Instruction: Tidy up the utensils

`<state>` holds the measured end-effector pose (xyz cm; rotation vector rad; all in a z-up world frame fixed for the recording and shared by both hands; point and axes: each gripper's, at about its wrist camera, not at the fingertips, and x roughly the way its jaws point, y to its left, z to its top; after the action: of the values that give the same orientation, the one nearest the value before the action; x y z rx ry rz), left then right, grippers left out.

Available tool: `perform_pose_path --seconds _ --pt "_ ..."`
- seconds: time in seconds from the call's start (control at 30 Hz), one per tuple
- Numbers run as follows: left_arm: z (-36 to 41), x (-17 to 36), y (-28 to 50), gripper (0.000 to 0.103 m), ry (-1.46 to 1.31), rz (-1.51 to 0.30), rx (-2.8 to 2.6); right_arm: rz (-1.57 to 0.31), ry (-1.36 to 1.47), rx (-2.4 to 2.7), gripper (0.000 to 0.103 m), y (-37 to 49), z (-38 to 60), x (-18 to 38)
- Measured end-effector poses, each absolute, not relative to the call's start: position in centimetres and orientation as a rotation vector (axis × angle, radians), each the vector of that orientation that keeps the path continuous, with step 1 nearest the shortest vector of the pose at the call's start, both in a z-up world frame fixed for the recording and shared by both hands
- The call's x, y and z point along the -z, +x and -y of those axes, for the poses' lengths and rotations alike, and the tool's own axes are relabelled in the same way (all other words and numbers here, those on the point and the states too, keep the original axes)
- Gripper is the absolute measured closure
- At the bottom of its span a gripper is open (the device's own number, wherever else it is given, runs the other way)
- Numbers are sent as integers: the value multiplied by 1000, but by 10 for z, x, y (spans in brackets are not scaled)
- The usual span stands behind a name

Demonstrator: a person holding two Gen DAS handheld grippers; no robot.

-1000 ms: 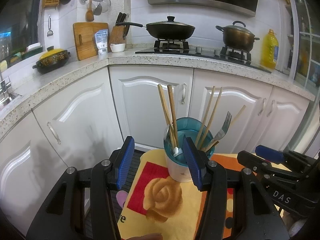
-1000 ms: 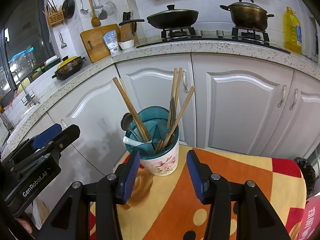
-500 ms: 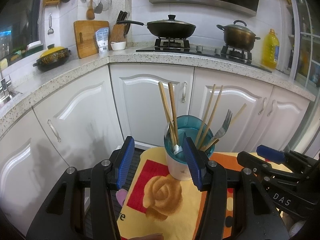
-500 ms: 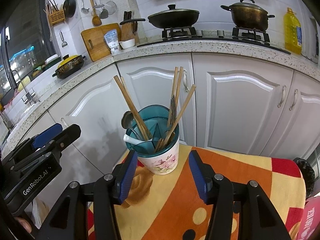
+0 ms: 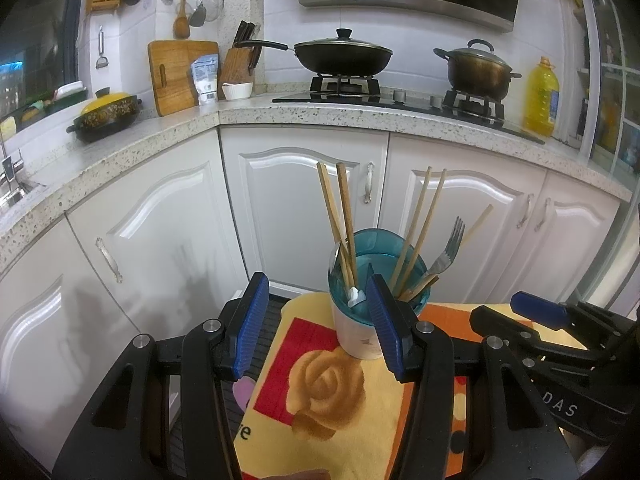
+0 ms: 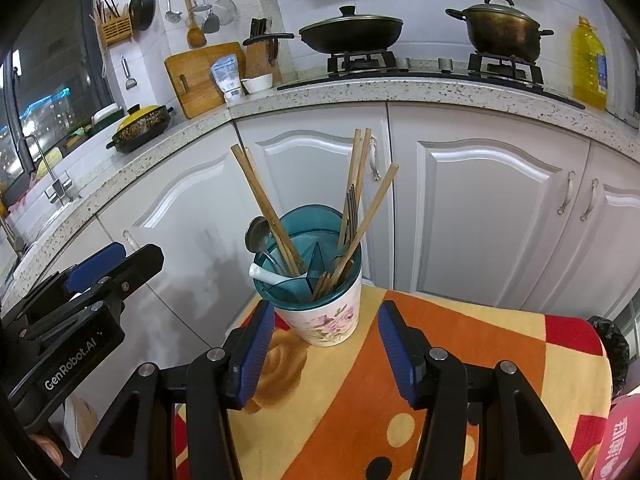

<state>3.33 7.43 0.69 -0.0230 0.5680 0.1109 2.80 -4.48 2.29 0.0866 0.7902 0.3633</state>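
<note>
six chopsticks [image 6: 276,224], one fork [image 5: 447,254], two spoons [image 6: 256,234]

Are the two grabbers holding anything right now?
No. The left gripper and right gripper are both open and empty, near the utensil cup.

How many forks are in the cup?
1 that I can see: the fork stands in the right side of the cup, among chopsticks. More could be hidden.
</note>
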Motion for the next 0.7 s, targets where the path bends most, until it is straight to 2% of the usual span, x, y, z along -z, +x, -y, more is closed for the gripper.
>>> perform_pose_path --seconds 0.7 --pt "-76 -4 32 53 -24 -575 -114 -793 85 -365 50 30 44 -22"
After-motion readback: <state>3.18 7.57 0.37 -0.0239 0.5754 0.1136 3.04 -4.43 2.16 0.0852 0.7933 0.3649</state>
